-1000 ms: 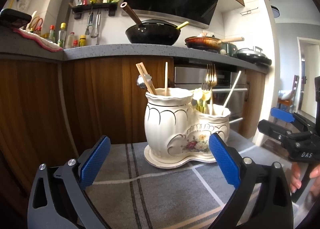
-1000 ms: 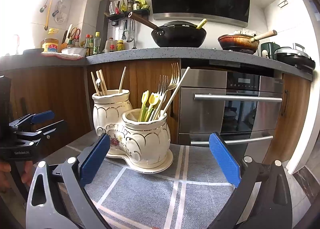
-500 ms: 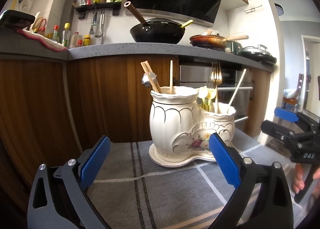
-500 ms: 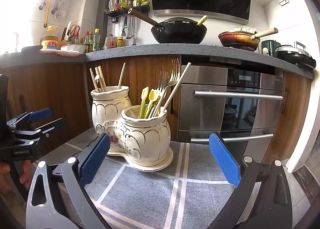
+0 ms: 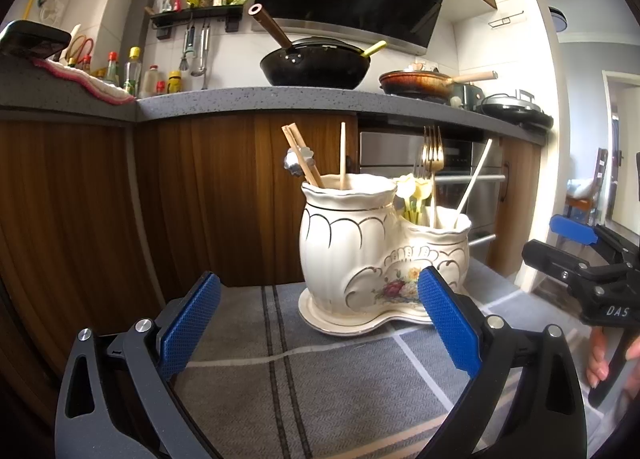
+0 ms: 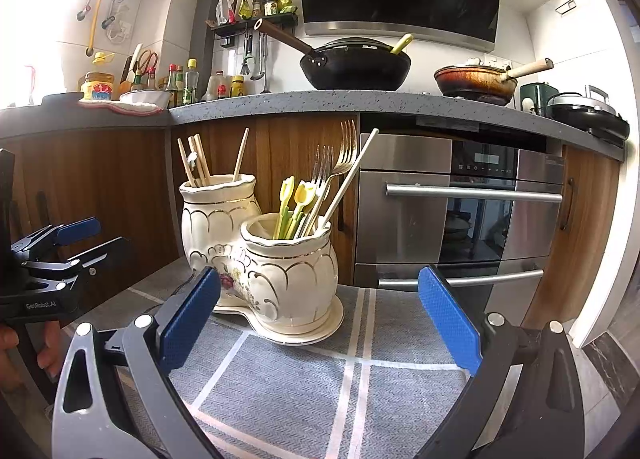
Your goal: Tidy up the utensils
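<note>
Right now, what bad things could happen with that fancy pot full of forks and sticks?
1. The forks and the white stick lean far out of the short pot; a bump from the open right gripper might tip them out.
2. The holder looks ceramic and sits on a cloth, so a hard push could slide or knock it over.
3. The chopsticks stand crowded, so grabbing one may drag another.

A grey cloth (image 6: 304, 391) with pale crossing stripes covers the near surface. On the speckled grey countertop (image 6: 360, 101) sit a black wok (image 6: 356, 67) and a brown frying pan (image 6: 474, 85). Below it is a steel oven (image 6: 460, 215) between wooden cabinet fronts (image 5: 80, 219).
</note>
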